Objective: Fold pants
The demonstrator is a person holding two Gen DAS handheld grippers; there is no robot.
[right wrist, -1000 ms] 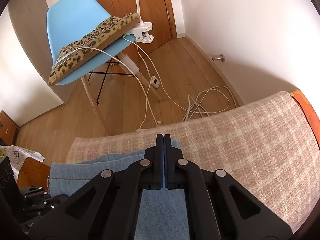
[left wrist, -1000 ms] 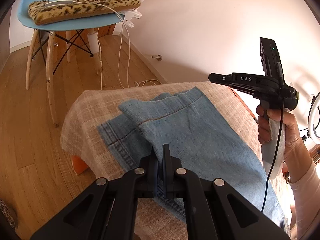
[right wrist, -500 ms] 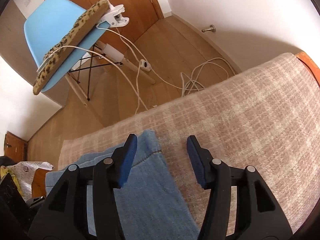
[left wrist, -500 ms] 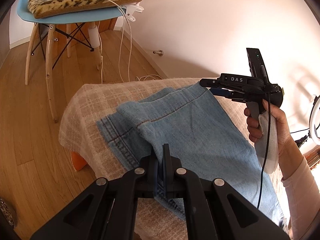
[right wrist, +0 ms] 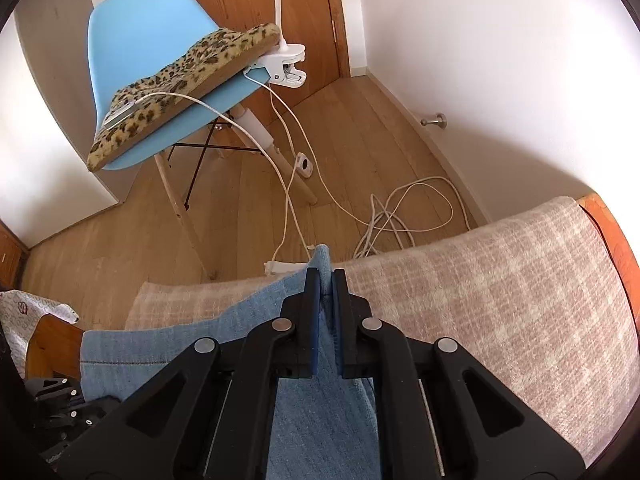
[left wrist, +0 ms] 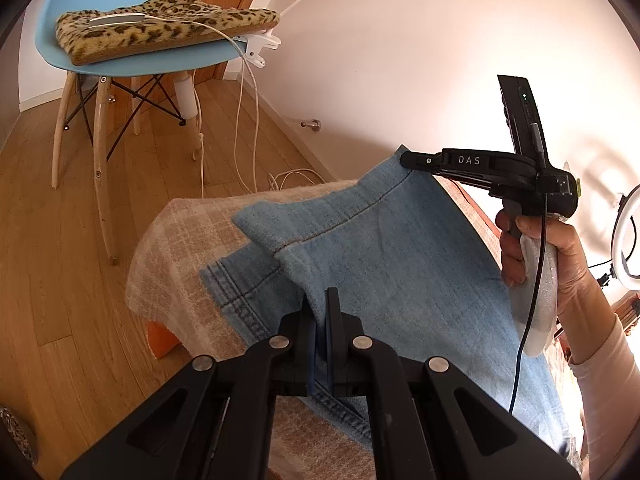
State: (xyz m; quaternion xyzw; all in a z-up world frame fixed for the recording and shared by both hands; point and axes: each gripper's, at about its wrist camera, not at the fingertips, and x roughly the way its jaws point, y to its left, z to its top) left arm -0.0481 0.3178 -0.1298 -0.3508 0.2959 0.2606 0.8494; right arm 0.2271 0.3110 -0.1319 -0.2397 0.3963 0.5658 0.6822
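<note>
Light blue denim pants (left wrist: pixel 392 264) lie on a beige checked cloth (left wrist: pixel 172 240) over a table. My left gripper (left wrist: pixel 321 300) is shut on the near side edge of the upper leg layer. My right gripper (right wrist: pixel 326 280) is shut on the far hem corner of the pants (right wrist: pixel 320 360) and lifts it off the cloth (right wrist: pixel 500 280). It also shows in the left wrist view (left wrist: pixel 404 159), held in a hand at the right. A lower leg hem (left wrist: pixel 236 292) lies flat underneath, at the left.
A blue chair (left wrist: pixel 132 60) with a leopard cushion (left wrist: pixel 160 24) stands on the wooden floor beyond the table, with a clip lamp (right wrist: pixel 286 66) and white cables (right wrist: pixel 400 216). A white wall (left wrist: pixel 440 60) runs along the right. A ring light (left wrist: pixel 628 240) stands at the far right.
My right gripper opened half a second ago, then shut on the far hem corner and raised it. My left gripper has stayed shut on the pants edge.
</note>
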